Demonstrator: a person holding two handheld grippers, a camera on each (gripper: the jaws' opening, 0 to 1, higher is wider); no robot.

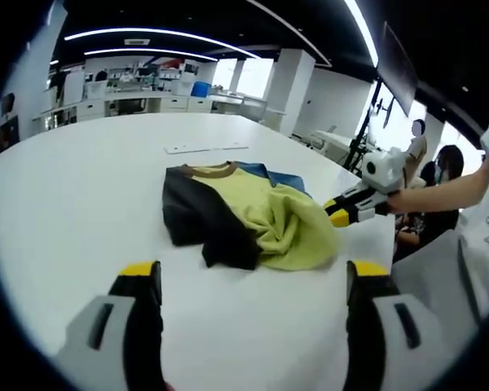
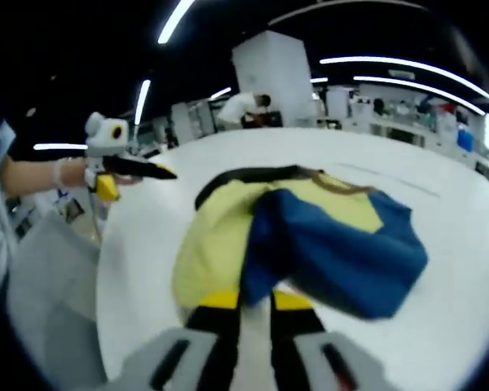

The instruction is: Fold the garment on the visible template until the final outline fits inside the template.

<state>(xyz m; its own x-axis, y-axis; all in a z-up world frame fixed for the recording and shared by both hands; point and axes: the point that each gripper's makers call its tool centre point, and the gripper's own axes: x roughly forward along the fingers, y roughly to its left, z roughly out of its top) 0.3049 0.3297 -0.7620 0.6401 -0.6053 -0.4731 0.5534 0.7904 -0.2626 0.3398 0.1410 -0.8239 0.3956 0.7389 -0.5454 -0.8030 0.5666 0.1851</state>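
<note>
Right gripper view puts the garment (image 2: pixel 310 236) right at that camera's own jaws: a yellow body with a blue sleeve folded over it, a brown collar at the far end and a black part along the far left edge. The blue cloth runs down into the narrow gap between the yellow tips of the right gripper (image 2: pixel 248 300), whose jaws stand nearly together, so I judge it pinched on the garment's near edge. In the left gripper view the same bundle lies crumpled mid-table (image 1: pixel 81 204), black sleeve toward the camera's left, yellow bulk to its right, collar away. It is ahead of the left gripper (image 1: pixel 251 281) and apart from it; those jaws stand wide with nothing between them. The right gripper (image 1: pixel 342 210) comes in from the right there and touches the yellow edge. The garment's long axis runs from the right gripper's tips to the collar. So the right hand is the nearer one, and any fold would start from its side. I cannot make out a template outline under the cloth.
</note>
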